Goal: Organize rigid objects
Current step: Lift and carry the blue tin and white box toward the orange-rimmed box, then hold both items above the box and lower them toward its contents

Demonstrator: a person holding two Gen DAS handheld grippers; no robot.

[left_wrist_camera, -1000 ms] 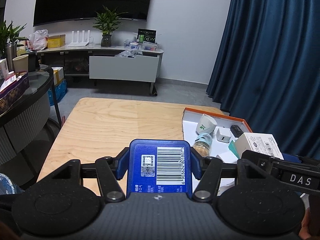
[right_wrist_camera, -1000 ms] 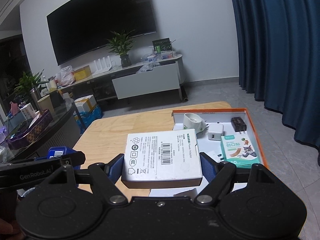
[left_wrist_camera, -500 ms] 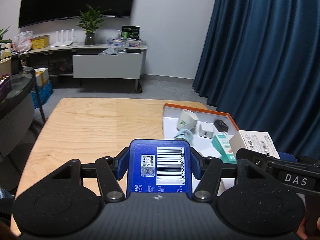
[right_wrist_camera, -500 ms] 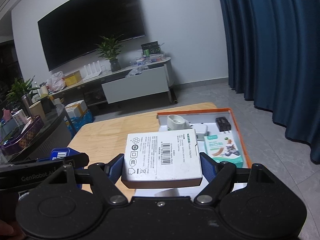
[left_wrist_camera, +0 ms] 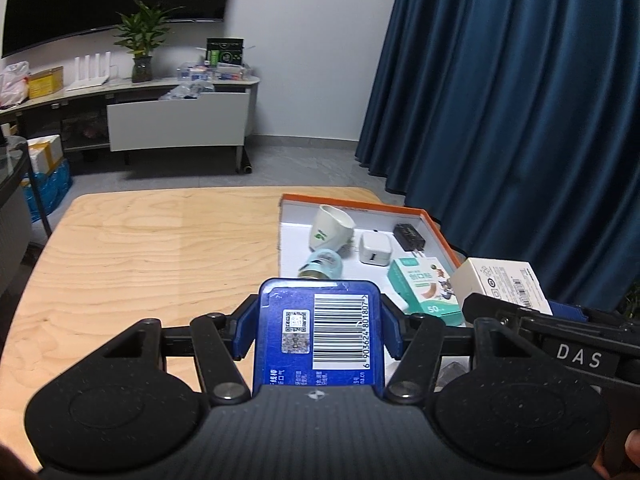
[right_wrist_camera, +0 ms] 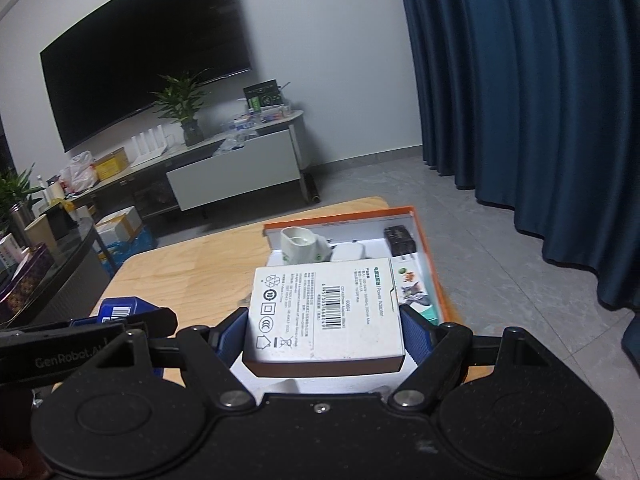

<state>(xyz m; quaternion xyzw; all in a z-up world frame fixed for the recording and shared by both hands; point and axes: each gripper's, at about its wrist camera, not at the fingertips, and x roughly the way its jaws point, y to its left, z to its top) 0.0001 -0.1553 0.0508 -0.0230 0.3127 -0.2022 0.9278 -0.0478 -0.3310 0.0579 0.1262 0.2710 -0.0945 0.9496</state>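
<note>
My left gripper is shut on a dark blue box with a barcode, held above the wooden table. My right gripper is shut on a white power adapter box, held over the near part of the orange-rimmed tray. In the tray lie a white cup on its side, a small jar, a white charger, a black charger and a teal plaster box. The white box and right gripper show at the right of the left wrist view.
Dark blue curtains hang to the right of the table. A TV cabinet with a plant stands against the far wall. A dark round counter with boxes sits to the left. Grey floor lies past the tray.
Both grippers have swung right with their boxes still gripped. The tray has shifted toward the middle of both views, and the white box now hangs over it.
</note>
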